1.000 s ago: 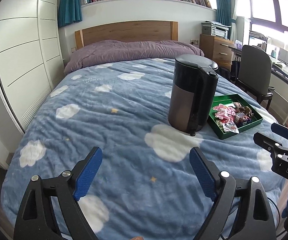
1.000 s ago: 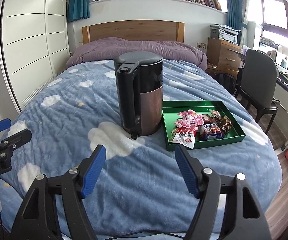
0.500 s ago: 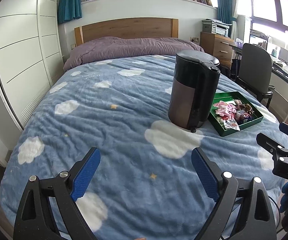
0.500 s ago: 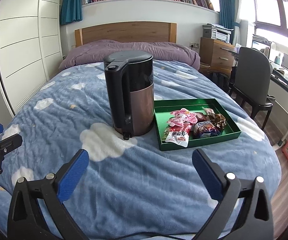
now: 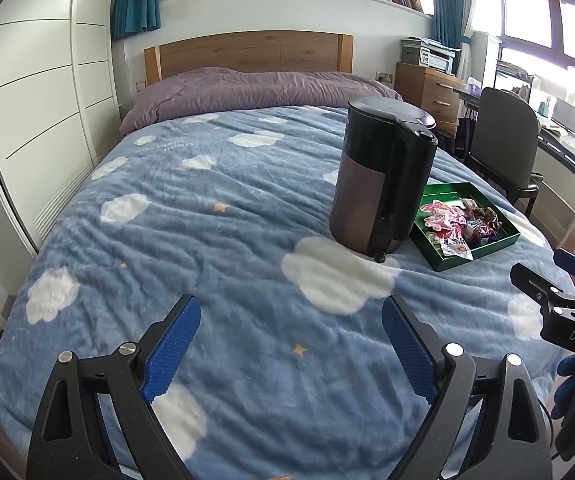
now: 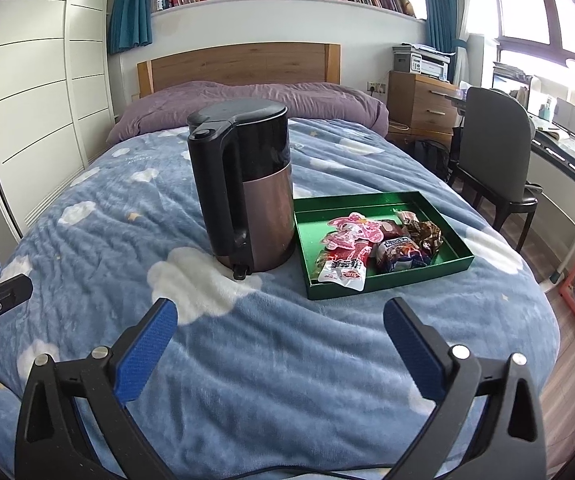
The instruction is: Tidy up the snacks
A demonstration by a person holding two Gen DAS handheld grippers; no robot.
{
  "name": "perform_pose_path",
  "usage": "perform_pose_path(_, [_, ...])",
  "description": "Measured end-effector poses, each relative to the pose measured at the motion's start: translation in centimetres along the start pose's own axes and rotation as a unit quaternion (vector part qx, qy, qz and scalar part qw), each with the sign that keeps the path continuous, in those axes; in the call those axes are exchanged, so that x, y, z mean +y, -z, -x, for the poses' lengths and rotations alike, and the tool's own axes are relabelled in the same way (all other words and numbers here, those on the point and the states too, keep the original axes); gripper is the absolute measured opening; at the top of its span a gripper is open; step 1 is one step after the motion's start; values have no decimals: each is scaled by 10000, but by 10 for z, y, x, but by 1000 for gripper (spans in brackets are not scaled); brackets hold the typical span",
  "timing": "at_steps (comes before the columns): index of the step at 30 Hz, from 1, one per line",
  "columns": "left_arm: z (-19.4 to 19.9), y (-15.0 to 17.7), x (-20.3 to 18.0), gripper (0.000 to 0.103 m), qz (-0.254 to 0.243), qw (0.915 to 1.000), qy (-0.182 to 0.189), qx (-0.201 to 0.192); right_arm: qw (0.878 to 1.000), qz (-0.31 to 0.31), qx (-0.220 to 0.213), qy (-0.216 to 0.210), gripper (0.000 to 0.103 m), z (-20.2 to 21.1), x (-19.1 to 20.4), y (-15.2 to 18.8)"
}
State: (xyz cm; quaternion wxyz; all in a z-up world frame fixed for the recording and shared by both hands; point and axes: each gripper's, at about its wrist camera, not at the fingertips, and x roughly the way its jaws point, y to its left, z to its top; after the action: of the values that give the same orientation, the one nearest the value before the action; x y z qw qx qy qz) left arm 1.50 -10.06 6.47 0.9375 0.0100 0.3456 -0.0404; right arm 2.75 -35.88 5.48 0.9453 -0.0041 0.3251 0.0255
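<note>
A green tray (image 6: 311, 236) holding several wrapped snacks (image 6: 351, 240) lies on the blue cloud-print bedspread, right of a black and bronze kettle (image 6: 247, 188). In the left wrist view the tray (image 5: 503, 240) and snacks (image 5: 451, 220) sit behind and right of the kettle (image 5: 379, 180). My left gripper (image 5: 287, 340) is open and empty above the near bedspread. My right gripper (image 6: 279, 340) is open and empty in front of the kettle and tray. The right gripper also shows at the right edge of the left wrist view (image 5: 559, 288).
The bed (image 6: 87, 240) has a purple duvet (image 6: 247, 100) and wooden headboard at the far end. A white wardrobe (image 5: 27, 120) stands left. A dark chair (image 6: 491, 152), a desk and a wooden drawer unit stand right of the bed.
Both grippers have drawn back slightly from the bed. The right gripper's jaws have opened wider than one second ago. The kettle and tray have not moved.
</note>
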Motion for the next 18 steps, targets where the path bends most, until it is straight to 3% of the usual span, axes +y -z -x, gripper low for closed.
perform_pose_path(18, [-2, 2, -4, 89, -147, 9998, 117, 55, 10000, -35, 62, 41, 103, -2, -3, 5])
